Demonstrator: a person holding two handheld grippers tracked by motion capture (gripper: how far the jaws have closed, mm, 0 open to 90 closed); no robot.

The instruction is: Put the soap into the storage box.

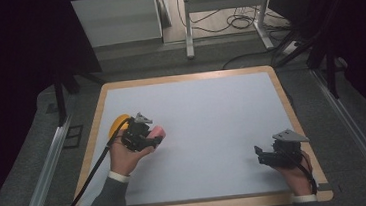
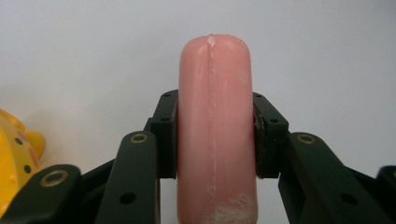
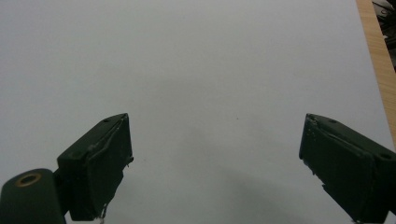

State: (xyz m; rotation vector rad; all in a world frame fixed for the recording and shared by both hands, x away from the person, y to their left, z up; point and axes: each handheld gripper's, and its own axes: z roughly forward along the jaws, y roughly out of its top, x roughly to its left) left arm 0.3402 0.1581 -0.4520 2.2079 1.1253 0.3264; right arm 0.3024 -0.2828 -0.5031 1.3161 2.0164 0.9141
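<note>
Pink sausage [image 2: 216,135] clamped in left gripper [image 1: 155,137]; right gripper [image 3: 215,158] jaws apart.

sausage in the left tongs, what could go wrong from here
1. The left tongs pinch the pink sausage only at its middle, on a smooth rounded surface, so it may slip or swivel if moved fast.
2. It looks soft; a harder squeeze might dent or split it along the seam.
3. The yellow toy sits close beside the left hand, so a swing that way could knock it.
</note>
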